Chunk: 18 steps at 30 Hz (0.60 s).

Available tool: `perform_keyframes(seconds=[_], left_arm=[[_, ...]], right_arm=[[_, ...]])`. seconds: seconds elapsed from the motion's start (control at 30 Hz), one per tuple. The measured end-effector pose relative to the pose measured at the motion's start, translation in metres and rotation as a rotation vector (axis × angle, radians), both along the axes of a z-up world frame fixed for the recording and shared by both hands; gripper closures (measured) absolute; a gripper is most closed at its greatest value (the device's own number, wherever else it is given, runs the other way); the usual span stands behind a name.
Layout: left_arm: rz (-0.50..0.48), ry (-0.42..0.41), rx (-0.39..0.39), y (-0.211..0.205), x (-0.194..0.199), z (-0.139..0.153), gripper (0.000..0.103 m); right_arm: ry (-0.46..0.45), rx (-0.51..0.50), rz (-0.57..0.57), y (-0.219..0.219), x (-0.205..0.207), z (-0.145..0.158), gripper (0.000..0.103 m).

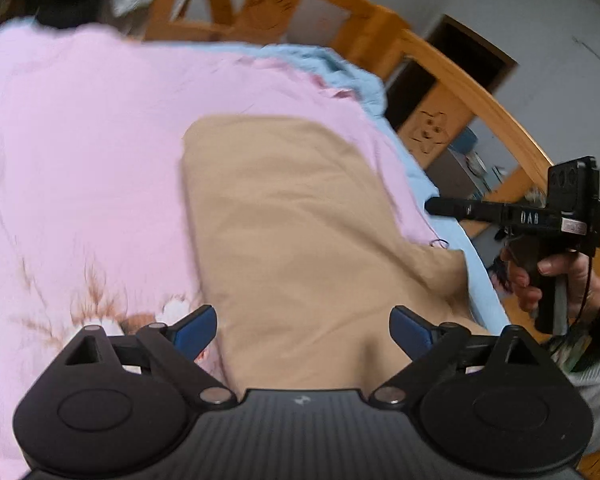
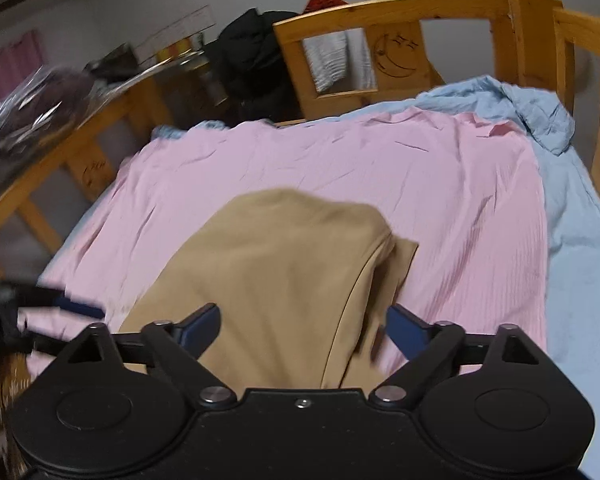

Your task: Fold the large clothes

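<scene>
A tan garment (image 1: 284, 216) lies folded lengthwise on the pink sheet (image 1: 80, 140) of a bed. My left gripper (image 1: 302, 330) hovers over its near end, jaws wide open, the cloth lying below and between the blue pads without being pinched. My right gripper (image 2: 304, 330) is also open above the tan garment (image 2: 284, 264), where a folded edge and an under layer show at the right. In the left wrist view the right gripper (image 1: 452, 208) reaches in from the right, held by a hand (image 1: 556, 276). The left gripper (image 2: 76, 306) shows blurred at the left of the right wrist view.
A light blue sheet (image 2: 580, 264) lies under the pink one and is bunched at the far right corner. A wooden bed frame (image 2: 400, 4) with cut-out rails rings the mattress. Dark clothes (image 2: 256, 68) hang over the far rail, and a cluttered table (image 2: 112, 72) stands at the left.
</scene>
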<state>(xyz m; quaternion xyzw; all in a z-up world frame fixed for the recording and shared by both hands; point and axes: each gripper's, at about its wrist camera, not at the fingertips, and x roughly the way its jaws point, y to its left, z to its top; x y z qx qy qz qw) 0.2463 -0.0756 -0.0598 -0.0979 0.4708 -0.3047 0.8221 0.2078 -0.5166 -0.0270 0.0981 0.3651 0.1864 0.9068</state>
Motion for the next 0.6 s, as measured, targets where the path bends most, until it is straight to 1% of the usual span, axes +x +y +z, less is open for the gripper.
perform_keyframes(seconds=[0.07,0.13,0.17,0.23,0.3,0.37,0.4,0.5,0.6], left_arm=[[0.021,0.086,-0.038,0.006,0.009,-0.015,0.007],[0.047,0.163,-0.07,0.012,0.017,-0.028,0.007],[0.059,0.188,-0.079,0.015,0.019,-0.034,0.007],[0.062,0.223,-0.083,0.017,0.021,-0.042,0.007],[0.057,0.226,-0.088,0.019,0.021,-0.045,0.006],[0.05,0.22,-0.086,0.019,0.019,-0.045,0.005],[0.048,0.218,-0.086,0.019,0.019,-0.045,0.004],[0.038,0.219,-0.085,0.016,0.02,-0.044,0.003],[0.019,0.213,-0.082,0.008,0.023,-0.043,0.002]], right_arm=[[0.049,0.089,-0.02,-0.008,0.024,-0.01,0.009],[0.116,0.224,-0.047,-0.016,0.046,-0.025,0.007],[0.144,0.257,-0.064,-0.018,0.055,-0.033,0.006],[0.175,0.257,-0.083,-0.019,0.069,-0.047,0.006],[0.214,0.278,-0.11,-0.023,0.077,-0.061,0.005],[0.289,0.347,-0.124,-0.028,0.084,-0.077,0.005],[0.304,0.37,-0.127,-0.029,0.083,-0.082,0.004],[0.297,0.4,-0.095,-0.028,0.078,-0.088,0.001],[0.331,0.419,-0.036,-0.022,0.078,-0.09,0.001]])
